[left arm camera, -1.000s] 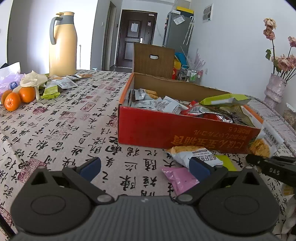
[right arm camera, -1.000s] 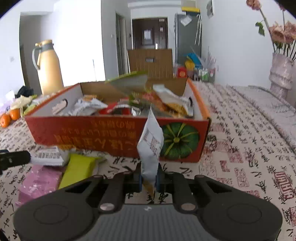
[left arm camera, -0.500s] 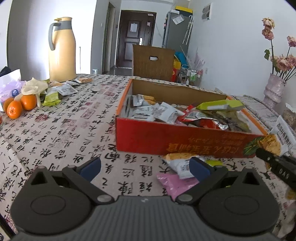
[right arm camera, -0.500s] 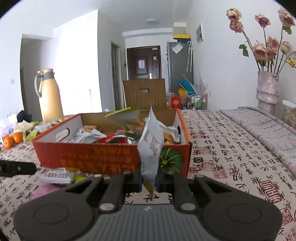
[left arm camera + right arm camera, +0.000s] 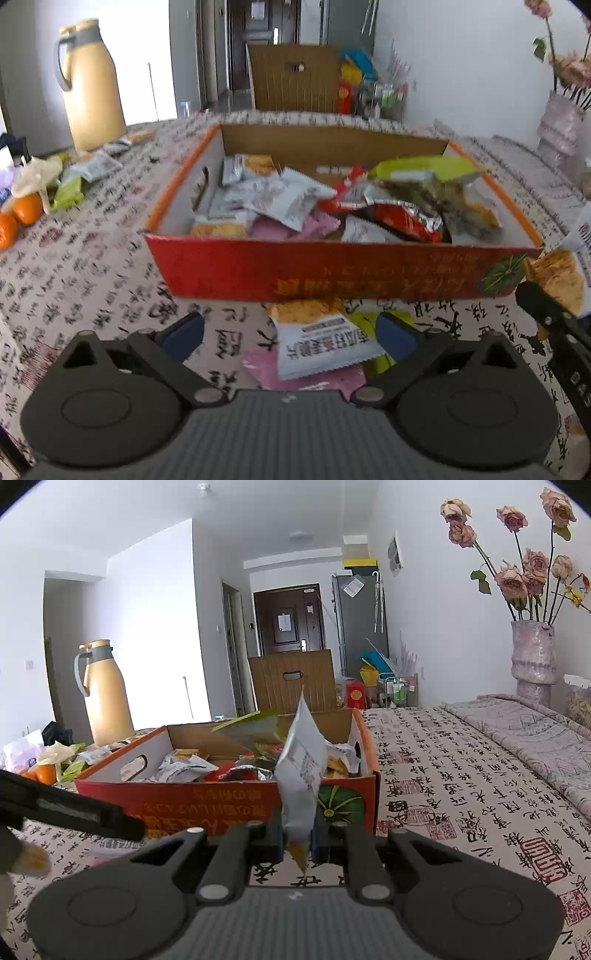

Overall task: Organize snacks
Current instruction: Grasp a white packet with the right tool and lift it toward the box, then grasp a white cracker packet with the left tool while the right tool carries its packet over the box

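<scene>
Open-topped box [image 5: 332, 273] heaped with snack packets [image 5: 280, 199]; bare tablecloth [image 5: 461, 775] lies free right of it.

The right gripper [image 5: 297, 840] is closed on a white snack packet [image 5: 301, 775], which stands upright between the pads. Just behind the packet is the red cardboard box [image 5: 207, 805], full of snack bags. Left of the box stand a yellow thermos [image 5: 105, 698] and oranges [image 5: 44, 773]. Far right of the box, a vase [image 5: 533, 657] holds dried roses.
</scene>
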`<state>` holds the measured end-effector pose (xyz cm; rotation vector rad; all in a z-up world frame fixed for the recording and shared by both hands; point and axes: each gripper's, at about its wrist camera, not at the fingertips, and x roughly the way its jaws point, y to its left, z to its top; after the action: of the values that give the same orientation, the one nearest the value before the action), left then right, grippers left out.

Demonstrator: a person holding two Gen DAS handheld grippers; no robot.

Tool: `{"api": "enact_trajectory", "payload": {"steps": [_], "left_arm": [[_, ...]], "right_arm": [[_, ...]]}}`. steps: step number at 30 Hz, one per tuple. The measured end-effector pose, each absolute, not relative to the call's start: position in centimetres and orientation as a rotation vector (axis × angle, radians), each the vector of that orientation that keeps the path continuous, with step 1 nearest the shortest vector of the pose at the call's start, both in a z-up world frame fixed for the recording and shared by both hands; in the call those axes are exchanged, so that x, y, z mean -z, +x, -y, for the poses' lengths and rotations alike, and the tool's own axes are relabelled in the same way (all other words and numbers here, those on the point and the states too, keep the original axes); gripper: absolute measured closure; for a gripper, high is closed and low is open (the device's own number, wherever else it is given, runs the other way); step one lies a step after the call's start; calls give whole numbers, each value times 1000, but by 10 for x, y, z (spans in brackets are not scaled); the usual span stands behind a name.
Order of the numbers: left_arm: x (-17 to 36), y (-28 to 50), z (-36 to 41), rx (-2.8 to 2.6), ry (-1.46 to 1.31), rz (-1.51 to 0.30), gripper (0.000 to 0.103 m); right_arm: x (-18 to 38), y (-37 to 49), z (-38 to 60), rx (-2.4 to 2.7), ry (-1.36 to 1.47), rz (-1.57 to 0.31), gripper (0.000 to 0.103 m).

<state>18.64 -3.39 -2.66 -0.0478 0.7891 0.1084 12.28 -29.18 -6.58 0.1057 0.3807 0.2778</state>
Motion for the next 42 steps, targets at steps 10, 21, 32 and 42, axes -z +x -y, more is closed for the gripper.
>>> {"api": "enact_trajectory", "payload": {"steps": [10, 21, 32, 42], "left_arm": [[35, 195, 34, -91, -102, -822, 54], [26, 182, 30, -80, -87, -767, 60], [1, 155, 19, -45, -104, -671, 60], [-25, 153, 8, -20, -117, -587, 60]], "right_arm": [[65, 120, 293, -294, 122, -364, 91], [65, 118, 293, -294, 126, -364, 91], [63, 114, 288, -307, 90, -331, 91], [41, 110, 273, -332, 33, -304, 91]]}}
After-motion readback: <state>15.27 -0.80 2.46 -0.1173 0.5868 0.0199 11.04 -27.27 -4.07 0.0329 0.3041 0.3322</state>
